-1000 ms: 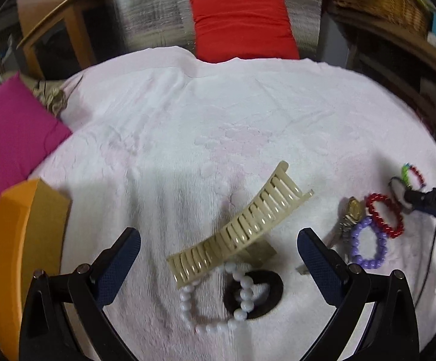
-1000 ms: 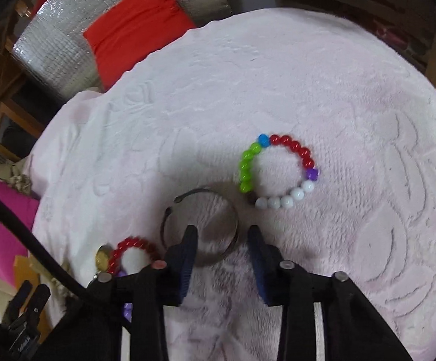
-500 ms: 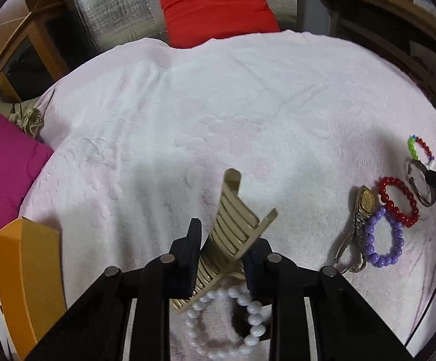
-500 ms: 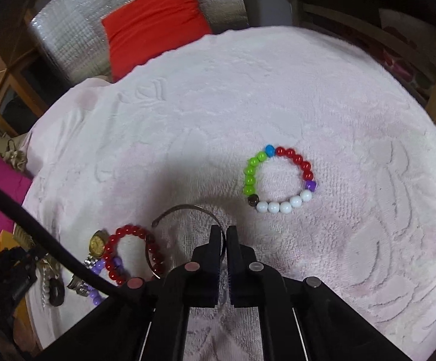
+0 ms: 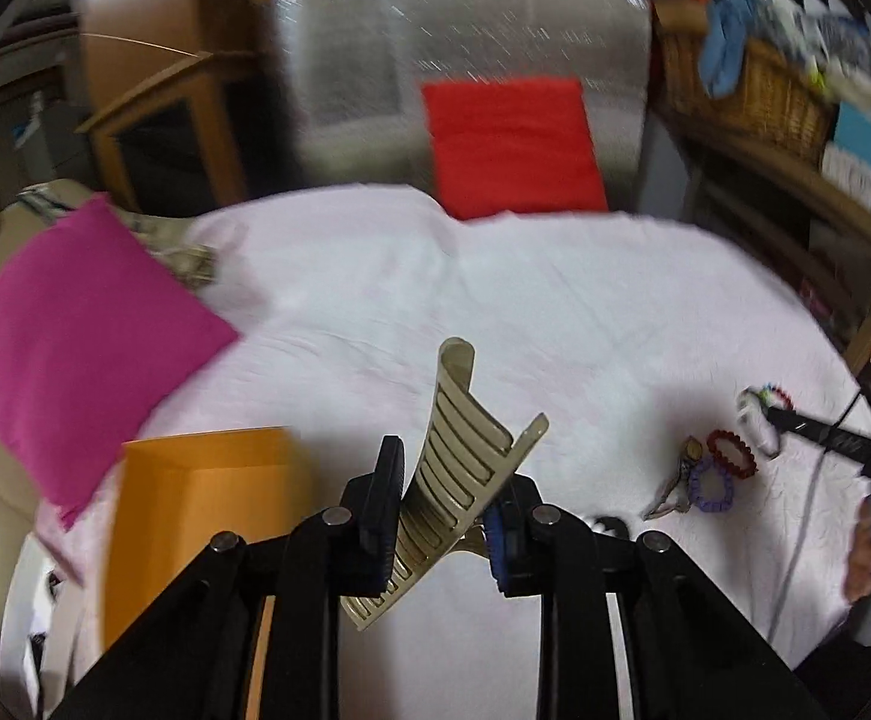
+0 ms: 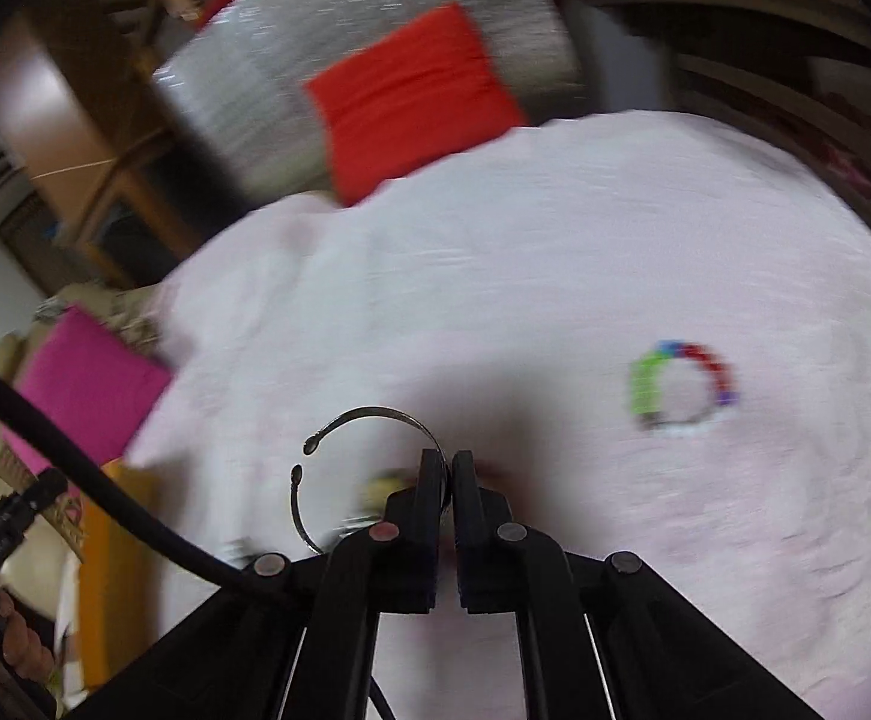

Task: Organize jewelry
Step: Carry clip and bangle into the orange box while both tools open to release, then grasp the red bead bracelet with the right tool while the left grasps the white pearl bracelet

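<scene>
Left tongs (image 5: 442, 495) clamp the beige hair clip (image 5: 459, 468) — right tongs (image 6: 447, 471) pinch the metal bangle (image 6: 339, 438), left of the multicoloured bracelet (image 6: 681, 387)

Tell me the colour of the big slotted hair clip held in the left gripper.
Beige plastic hair clip, clearest in the left wrist view.

1. The left wrist camera sits just behind the left tongs (image 5: 442, 516), looking forward and down across the pink-covered bench (image 5: 555, 300).
2. The right wrist camera looks likewise along the right tongs (image 6: 447, 474), close above the bench (image 6: 555, 240).
3. Both views share the red cushion (image 5: 510, 147) (image 6: 411, 96), magenta cushion (image 5: 75, 336) (image 6: 90, 387) and multicoloured bracelet (image 5: 774, 393) (image 6: 645, 384).
</scene>
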A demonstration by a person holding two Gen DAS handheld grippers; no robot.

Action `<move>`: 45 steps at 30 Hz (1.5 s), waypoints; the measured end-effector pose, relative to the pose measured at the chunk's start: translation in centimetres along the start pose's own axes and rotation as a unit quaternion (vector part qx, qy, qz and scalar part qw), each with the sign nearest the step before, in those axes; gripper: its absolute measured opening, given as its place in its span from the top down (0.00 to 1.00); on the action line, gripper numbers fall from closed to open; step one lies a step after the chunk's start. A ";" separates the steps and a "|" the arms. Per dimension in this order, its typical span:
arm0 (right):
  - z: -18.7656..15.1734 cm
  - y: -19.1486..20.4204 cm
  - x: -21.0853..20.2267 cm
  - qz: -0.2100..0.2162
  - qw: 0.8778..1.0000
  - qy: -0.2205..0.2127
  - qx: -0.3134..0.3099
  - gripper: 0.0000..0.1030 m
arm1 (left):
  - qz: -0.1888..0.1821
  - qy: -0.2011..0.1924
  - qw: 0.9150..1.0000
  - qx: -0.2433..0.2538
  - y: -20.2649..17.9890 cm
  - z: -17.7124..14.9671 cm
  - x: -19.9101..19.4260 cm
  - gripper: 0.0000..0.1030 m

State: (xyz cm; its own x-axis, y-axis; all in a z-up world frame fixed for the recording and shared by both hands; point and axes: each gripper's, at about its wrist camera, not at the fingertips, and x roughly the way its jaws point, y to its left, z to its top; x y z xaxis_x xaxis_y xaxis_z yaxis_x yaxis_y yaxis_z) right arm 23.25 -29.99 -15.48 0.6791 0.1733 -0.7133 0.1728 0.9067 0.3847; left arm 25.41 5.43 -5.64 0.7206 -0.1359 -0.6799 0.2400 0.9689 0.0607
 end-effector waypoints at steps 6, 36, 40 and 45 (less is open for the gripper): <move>-2.3 12.4 2.1 0.084 0.992 0.036 -0.081 0.96 | 0.052 0.007 0.998 -0.040 8.2 -4.4 -4.7 0.75; -10.5 37.7 12.8 0.125 0.950 0.134 -0.251 0.58 | 0.112 0.113 0.979 -0.128 16.3 -16.9 0.5 0.41; -8.8 32.3 8.4 0.120 0.959 0.099 -0.237 0.51 | 0.088 0.085 0.988 -0.092 12.0 -14.8 -0.4 0.39; -6.8 23.2 3.3 0.100 0.973 0.073 -0.195 0.51 | 0.053 0.058 0.996 -0.041 5.2 -11.9 -0.3 0.36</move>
State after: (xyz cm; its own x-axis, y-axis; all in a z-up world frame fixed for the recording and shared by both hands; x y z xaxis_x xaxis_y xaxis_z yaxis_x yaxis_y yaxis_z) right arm 24.65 -5.81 -12.92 0.5574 0.3880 -0.7340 -0.2557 0.9214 0.2928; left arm 18.71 13.00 -13.82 0.6584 -0.0116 -0.7526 0.1084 0.9909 0.0796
